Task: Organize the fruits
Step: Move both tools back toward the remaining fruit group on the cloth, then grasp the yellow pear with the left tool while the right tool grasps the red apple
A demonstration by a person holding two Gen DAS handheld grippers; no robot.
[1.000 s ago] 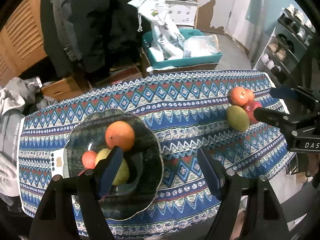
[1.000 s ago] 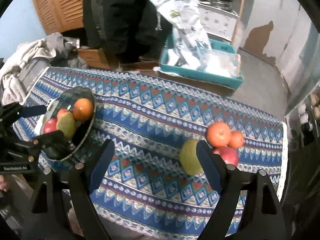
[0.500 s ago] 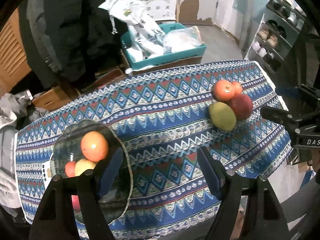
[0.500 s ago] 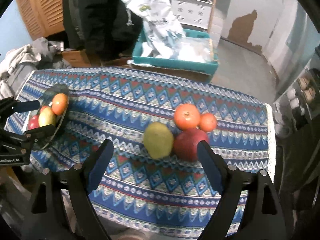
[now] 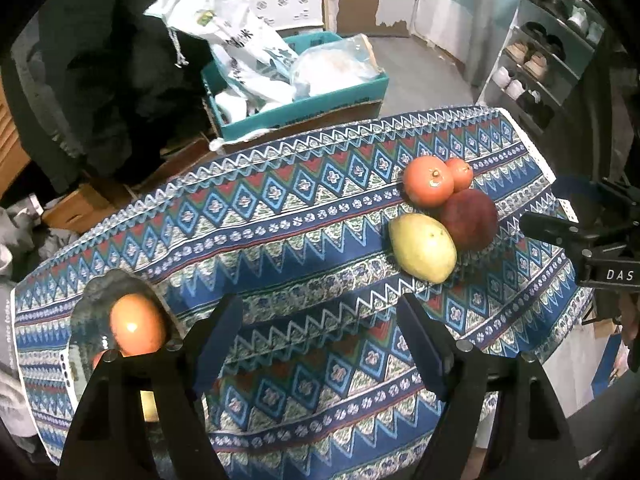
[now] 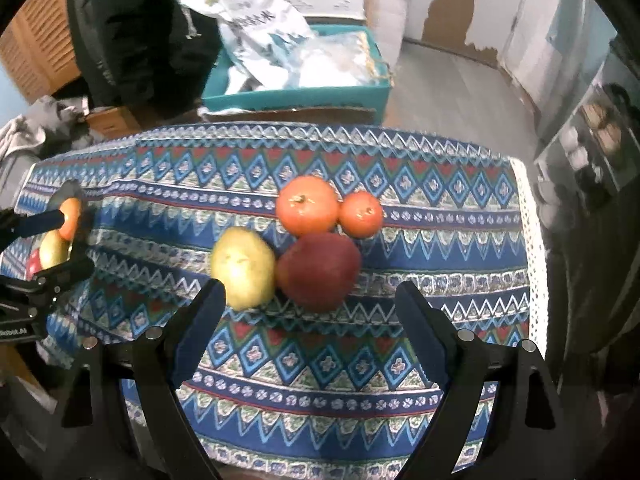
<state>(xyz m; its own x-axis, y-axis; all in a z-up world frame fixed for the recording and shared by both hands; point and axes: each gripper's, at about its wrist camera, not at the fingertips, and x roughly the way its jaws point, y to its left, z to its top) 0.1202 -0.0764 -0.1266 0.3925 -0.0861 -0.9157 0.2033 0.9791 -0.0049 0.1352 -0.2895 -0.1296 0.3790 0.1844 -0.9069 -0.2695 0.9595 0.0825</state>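
Observation:
Several fruits lie together on the patterned tablecloth (image 6: 440,240): a yellow-green mango (image 6: 243,268) (image 5: 423,247), a dark red apple (image 6: 319,270) (image 5: 470,220), a large orange (image 6: 307,205) (image 5: 428,180) and a small orange (image 6: 361,214) (image 5: 459,172). My right gripper (image 6: 310,316) is open and empty, just short of the mango and apple. My left gripper (image 5: 320,332) is open and empty above the cloth. A dark glass bowl (image 5: 90,320) at the left holds an orange (image 5: 137,324) and other fruit, partly hidden by my left finger.
A teal box (image 5: 304,96) with plastic bags stands on the floor behind the table. A shoe rack (image 5: 544,52) is at the right. A person in dark clothes (image 5: 100,60) stands at the back left. The cloth's right edge (image 6: 532,248) lies near the fruits.
Both grippers have swung to the right. The bowl slid toward the left edge of each view. The loose fruits moved toward the centre and grew larger in the right wrist view.

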